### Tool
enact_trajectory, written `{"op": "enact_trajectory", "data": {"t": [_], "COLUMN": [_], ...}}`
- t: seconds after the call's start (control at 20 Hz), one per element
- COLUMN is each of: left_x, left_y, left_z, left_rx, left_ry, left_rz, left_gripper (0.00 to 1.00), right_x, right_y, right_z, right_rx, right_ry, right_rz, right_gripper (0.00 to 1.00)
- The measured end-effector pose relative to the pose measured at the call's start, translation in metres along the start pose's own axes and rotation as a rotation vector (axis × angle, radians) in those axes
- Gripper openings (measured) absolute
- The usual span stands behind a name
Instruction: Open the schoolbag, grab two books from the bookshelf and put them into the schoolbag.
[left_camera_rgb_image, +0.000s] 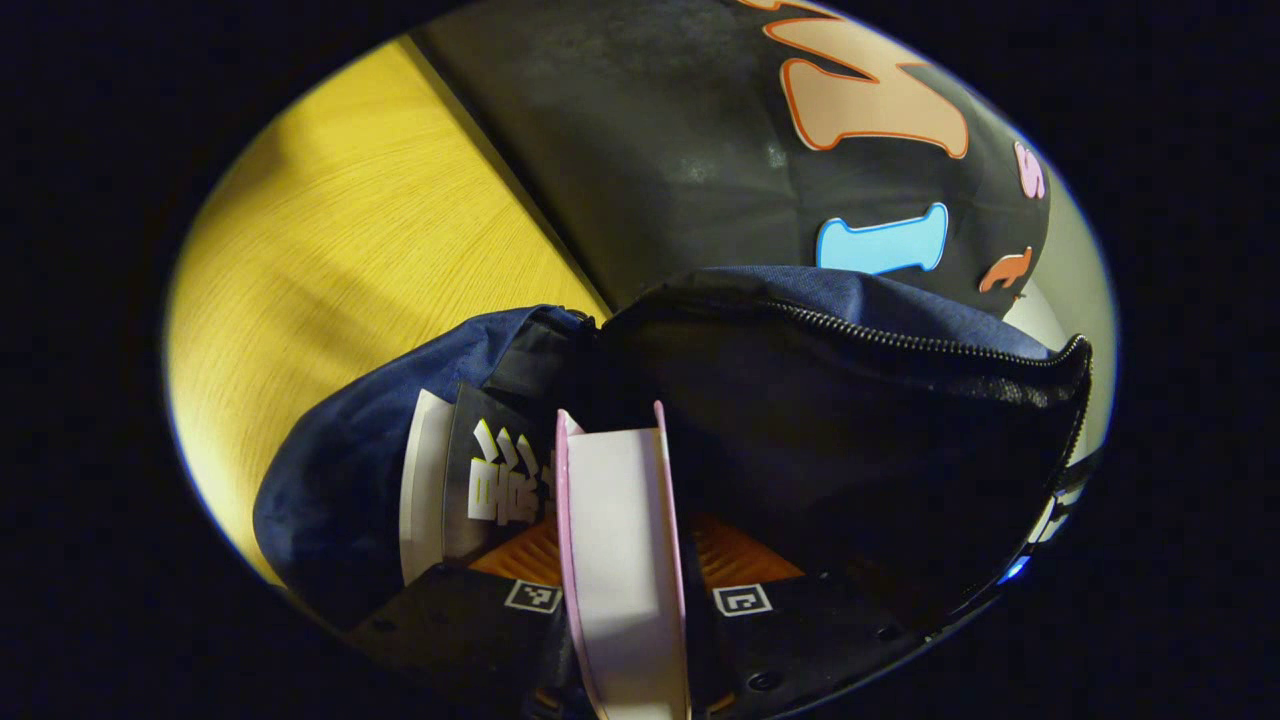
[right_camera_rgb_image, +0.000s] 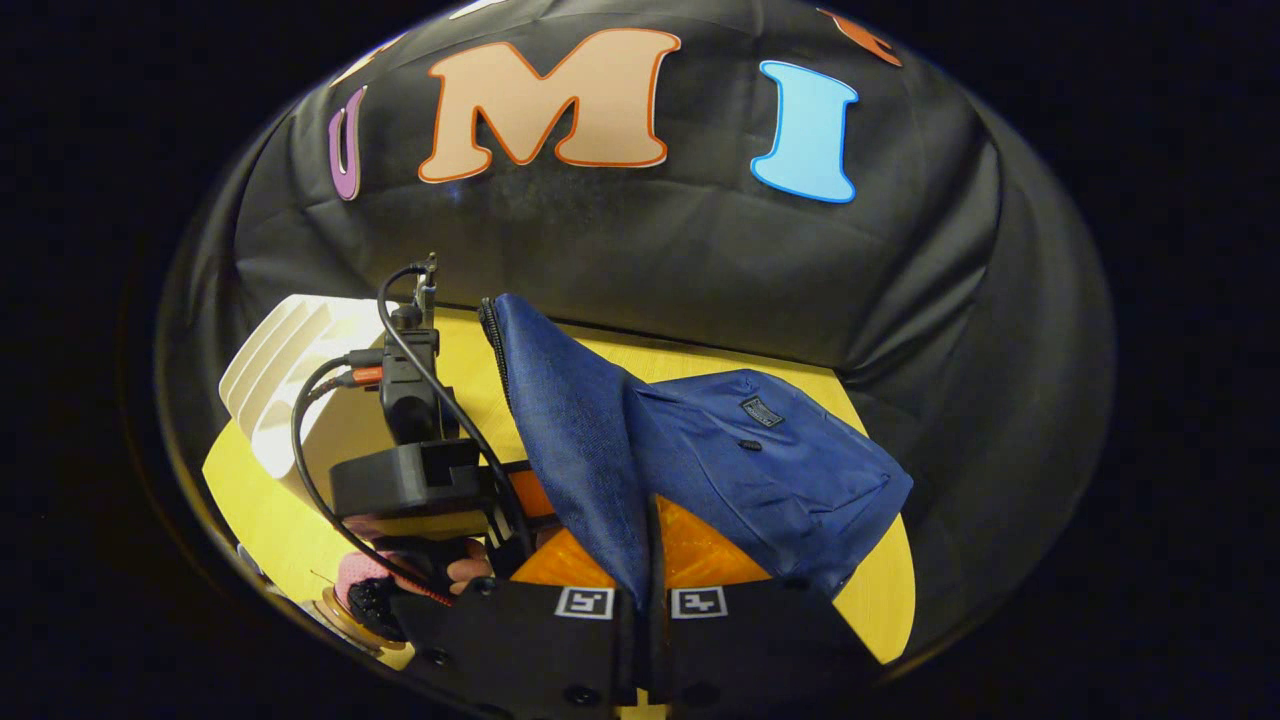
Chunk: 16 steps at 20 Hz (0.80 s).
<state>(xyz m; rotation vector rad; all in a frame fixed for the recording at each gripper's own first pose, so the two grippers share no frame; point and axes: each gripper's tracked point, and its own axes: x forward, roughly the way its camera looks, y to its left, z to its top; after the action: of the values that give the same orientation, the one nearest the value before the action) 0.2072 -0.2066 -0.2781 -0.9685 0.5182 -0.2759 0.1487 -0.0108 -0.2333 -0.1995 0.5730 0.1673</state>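
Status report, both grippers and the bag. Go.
Left gripper shut on pink-edged book, entering open schoolbag beside dark book. Right gripper shut on bag flap. No obstruction.

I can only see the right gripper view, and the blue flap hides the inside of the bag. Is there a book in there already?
Observer: Yes. In the left gripper view, a dark-covered book stands inside the open schoolbag.
Operator: What's the other hand-held gripper holding?
Observer: The left hand-held gripper is shut on a pink-covered book, with its white page edge facing the camera.
Operator: Is that one in the bag yet?
Observer: Its far end looks to be at the bag's mouth, right beside the dark book and below the open zipper.
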Motion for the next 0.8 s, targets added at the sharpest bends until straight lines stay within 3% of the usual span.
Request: {"op": "enact_trajectory", "data": {"t": [0.1, 0.15, 0.3, 0.5, 0.8], "left_x": [-0.005, -0.010, -0.031, -0.075, -0.156], "left_y": [0.007, 0.010, 0.008, 0.003, -0.015], "left_z": [0.004, 0.009, 0.022, 0.041, 0.076], "left_rx": [0.055, 0.089, 0.143, 0.193, 0.376], "left_ry": [-0.001, -0.005, -0.029, -0.096, -0.210], "left_rz": [0.037, 0.071, 0.105, 0.167, 0.300], "left_gripper": [0.42, 0.53, 0.62, 0.95, 0.95], "right_x": [0.000, 0.001, 0.001, 0.001, -0.001], "right_y": [-0.003, -0.003, -0.003, -0.003, -0.002], "right_z": [0.001, 0.001, 0.001, -0.001, -0.001], "right_rx": [0.002, 0.008, 0.009, 0.001, -0.018], "right_ry": [0.001, 0.003, 0.010, 0.016, 0.012], "right_rz": [-0.002, -0.001, 0.003, 0.002, -0.003], "right_gripper": [0.05, 0.07, 0.09, 0.07, 0.07]}}
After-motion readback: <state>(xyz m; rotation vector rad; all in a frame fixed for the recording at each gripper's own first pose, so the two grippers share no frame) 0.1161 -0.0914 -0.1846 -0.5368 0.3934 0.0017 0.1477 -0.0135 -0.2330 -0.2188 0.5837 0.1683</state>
